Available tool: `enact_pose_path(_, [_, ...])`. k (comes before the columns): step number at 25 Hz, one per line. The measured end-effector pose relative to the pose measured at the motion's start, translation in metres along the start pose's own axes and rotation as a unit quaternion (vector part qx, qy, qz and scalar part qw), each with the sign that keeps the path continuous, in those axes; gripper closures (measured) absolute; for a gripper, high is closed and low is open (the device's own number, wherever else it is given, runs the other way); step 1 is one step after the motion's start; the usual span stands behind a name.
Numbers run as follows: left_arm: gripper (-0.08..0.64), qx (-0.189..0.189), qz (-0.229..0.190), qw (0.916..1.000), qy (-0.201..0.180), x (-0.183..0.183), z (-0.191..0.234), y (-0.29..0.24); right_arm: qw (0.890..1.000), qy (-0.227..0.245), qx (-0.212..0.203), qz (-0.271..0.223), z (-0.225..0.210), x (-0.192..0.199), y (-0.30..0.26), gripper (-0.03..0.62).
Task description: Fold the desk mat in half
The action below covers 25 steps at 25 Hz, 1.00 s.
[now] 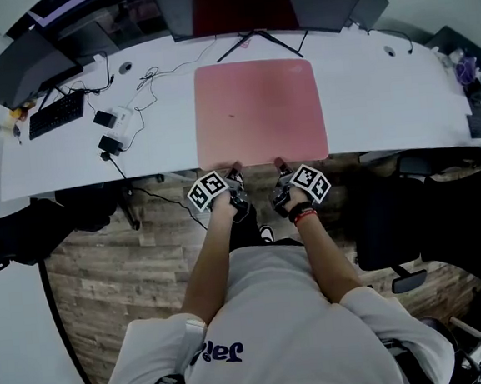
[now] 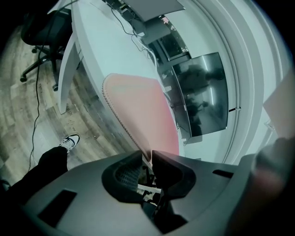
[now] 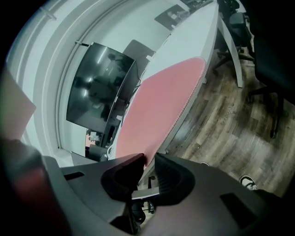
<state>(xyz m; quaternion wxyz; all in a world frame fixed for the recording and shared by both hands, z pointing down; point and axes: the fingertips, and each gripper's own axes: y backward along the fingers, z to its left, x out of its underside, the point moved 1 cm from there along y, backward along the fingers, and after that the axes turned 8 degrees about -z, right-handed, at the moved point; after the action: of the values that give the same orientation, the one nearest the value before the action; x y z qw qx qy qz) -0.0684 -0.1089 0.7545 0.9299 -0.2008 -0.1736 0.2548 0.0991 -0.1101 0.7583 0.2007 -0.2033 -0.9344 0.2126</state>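
Note:
A pink desk mat [image 1: 258, 110] lies flat on the white desk [image 1: 382, 91], its near edge at the desk's front edge. My left gripper [image 1: 235, 173] sits at the near edge left of the middle, my right gripper [image 1: 278, 167] right of the middle. In the left gripper view the jaws [image 2: 150, 156] stand close together with the stitched mat edge [image 2: 138, 103] pinched between them. In the right gripper view the jaws [image 3: 150, 159] also grip the mat's edge [image 3: 161, 101]. Both grippers are rolled so the mat looks tilted in their views.
A black keyboard [image 1: 55, 114], a white adapter with cables [image 1: 110, 119] and a monitor stand [image 1: 256, 39] lie on the desk around the mat. Dark monitors [image 1: 241, 3] line the back. Office chairs stand at the left [image 1: 26, 231] and right [image 1: 410, 214] on the wooden floor.

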Motion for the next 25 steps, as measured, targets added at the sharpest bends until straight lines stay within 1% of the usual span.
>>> enact_pose_path(3, [0.497,0.001,-0.004,1.0000,0.003,0.000,-0.001,0.003,1.000,0.005,-0.001,0.001,0.001,-0.002,0.002,0.519])
enact_pose_path(7, [0.509,0.000,-0.008,0.9999,-0.007,-0.001,-0.007,0.005,1.000,0.003,-0.012,0.004,0.005,-0.004,0.007,0.548])
enact_pose_path(12, [0.523,0.003,-0.018,0.9998,0.000,-0.001,-0.014,0.007,1.000,0.001,-0.023,0.009,0.010,-0.007,0.008,0.557])
enact_pose_path(18, [0.526,0.010,-0.018,0.9998,-0.001,-0.003,-0.024,0.007,0.999,0.002,-0.028,0.020,0.015,-0.010,0.009,0.560])
enact_pose_path(20, [0.526,0.015,-0.019,0.9997,-0.003,-0.006,-0.028,0.006,0.999,0.003,-0.037,0.023,0.018,-0.011,0.008,0.560])
enact_pose_path(23, [0.525,0.030,-0.021,0.9993,-0.005,-0.009,-0.036,0.001,0.998,-0.021,-0.054,0.020,0.023,-0.018,0.006,0.560])
enact_pose_path(25, [0.525,0.029,-0.022,0.9993,-0.006,-0.010,-0.039,-0.002,0.998,-0.025,-0.059,0.020,0.027,-0.022,0.004,0.560])
